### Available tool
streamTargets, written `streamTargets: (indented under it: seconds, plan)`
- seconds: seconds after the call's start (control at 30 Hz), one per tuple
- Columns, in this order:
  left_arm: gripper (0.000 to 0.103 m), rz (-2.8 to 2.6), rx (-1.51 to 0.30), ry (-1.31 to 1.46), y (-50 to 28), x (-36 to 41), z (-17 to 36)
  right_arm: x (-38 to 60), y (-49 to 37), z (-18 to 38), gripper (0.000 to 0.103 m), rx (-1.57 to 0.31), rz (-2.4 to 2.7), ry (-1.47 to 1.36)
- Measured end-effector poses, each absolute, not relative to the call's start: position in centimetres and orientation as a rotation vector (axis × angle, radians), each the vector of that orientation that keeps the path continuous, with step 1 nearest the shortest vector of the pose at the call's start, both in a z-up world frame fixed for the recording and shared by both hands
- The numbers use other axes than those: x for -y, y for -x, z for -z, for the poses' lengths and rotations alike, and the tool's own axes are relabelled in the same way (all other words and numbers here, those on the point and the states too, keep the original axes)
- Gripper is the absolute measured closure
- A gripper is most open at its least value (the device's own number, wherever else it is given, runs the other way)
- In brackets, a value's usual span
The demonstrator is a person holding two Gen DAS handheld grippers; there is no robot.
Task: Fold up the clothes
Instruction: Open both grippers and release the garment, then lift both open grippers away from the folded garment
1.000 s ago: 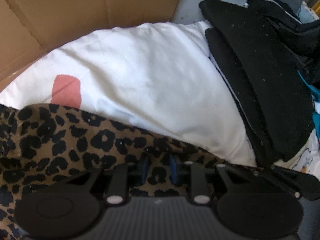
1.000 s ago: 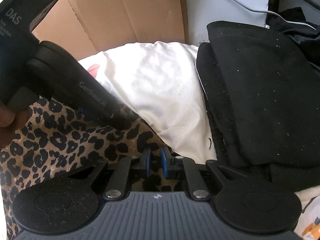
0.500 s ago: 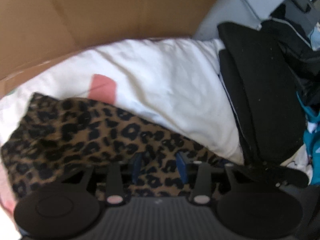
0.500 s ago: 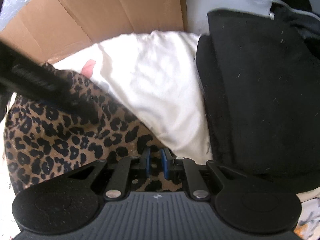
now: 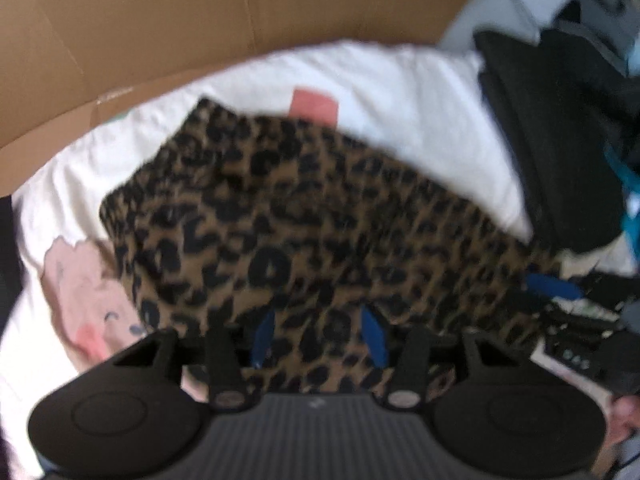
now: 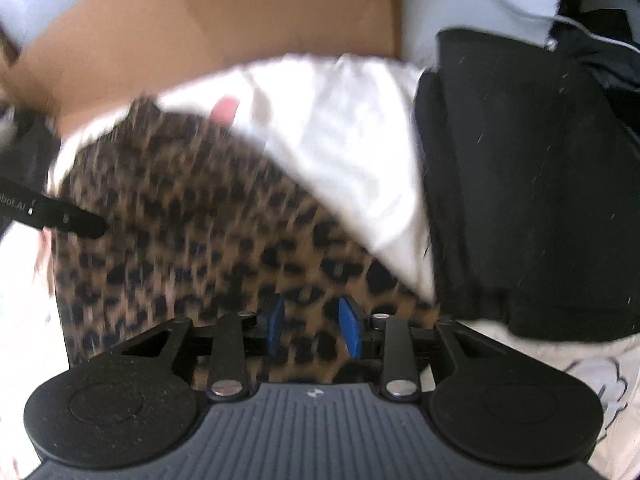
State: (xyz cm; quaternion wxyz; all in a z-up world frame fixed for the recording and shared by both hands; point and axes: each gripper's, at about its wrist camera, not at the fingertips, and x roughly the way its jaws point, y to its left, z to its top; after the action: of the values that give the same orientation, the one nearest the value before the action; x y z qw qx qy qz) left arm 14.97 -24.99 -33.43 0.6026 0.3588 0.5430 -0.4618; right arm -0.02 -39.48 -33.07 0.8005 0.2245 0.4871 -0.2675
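Here, both the left gripper (image 5: 320,334) and right gripper (image 6: 311,326) gape wide, holding nothing, over the leopard cloth (image 5: 280,216) mid-frame on white bedding (image 5: 420,120).

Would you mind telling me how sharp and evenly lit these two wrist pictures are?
Left wrist view: soft all over; the leopard-print garment is smeared and the white cloth glares. Right wrist view: the leopard-print garment streaks with motion blur and the white cloth is overexposed, yet lint on the black clothes stays crisp. Both bend the cardboard edges, fisheye fashion.
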Motion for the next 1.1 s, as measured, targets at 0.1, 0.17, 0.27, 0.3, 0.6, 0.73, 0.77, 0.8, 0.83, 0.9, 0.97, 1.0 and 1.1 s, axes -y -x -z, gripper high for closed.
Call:
streamTargets:
  seconds: [0.1,0.17,0.27,0.3,0.6,0.73,0.77,0.8,0.83,0.9,0.97,1.0,1.1]
  plan:
    - [0.052,1.063,-1.263,-0.890,-14.0,23.7,34.9,38.4,0.0,33.5,0.066,-1.115,0.576,-0.452]
    - [0.052,1.072,-1.261,-0.917,-13.2,23.2,35.7,37.7,0.1,33.8,0.066,-1.162,0.577,-0.432]
    - [0.052,1.081,-1.284,-0.958,-12.3,21.9,37.1,36.7,0.1,34.2,0.065,-1.232,0.578,-0.402]
    - [0.051,1.082,-1.296,-0.968,-12.1,21.4,37.5,36.4,0.1,34.2,0.065,-1.252,0.577,-0.393]
    - [0.049,1.059,-1.385,-0.973,-13.3,17.1,38.5,36.0,0.6,28.9,0.062,-1.200,0.590,-0.377]
    - [0.047,1.044,-1.356,-0.970,-15.4,15.5,36.9,36.3,1.4,26.9,0.062,-1.175,0.627,-0.405]
    - [0.045,1.042,-1.343,-0.976,-16.0,15.0,36.4,36.3,1.6,26.4,0.062,-1.169,0.638,-0.415]
    - [0.044,1.040,-1.331,-0.981,-16.6,14.6,35.9,36.3,1.8,25.9,0.062,-1.163,0.649,-0.423]
    - [0.044,1.027,-1.321,-0.981,-17.2,14.0,35.4,36.3,2.0,25.2,0.062,-1.151,0.657,-0.427]
    - [0.044,0.996,-1.330,-0.940,-18.4,12.7,34.6,36.1,2.5,23.8,0.062,-1.123,0.666,-0.437]
    - [0.044,0.979,-1.343,-0.903,-19.0,11.3,34.0,35.8,2.9,22.7,0.061,-1.106,0.673,-0.441]
    - [0.043,0.975,-1.348,-0.886,-19.2,10.4,33.8,35.6,3.1,22.2,0.061,-1.099,0.676,-0.442]
    - [0.043,0.967,-1.389,-0.839,-18.9,8.7,33.6,34.9,3.8,20.8,0.060,-1.077,0.675,-0.451]
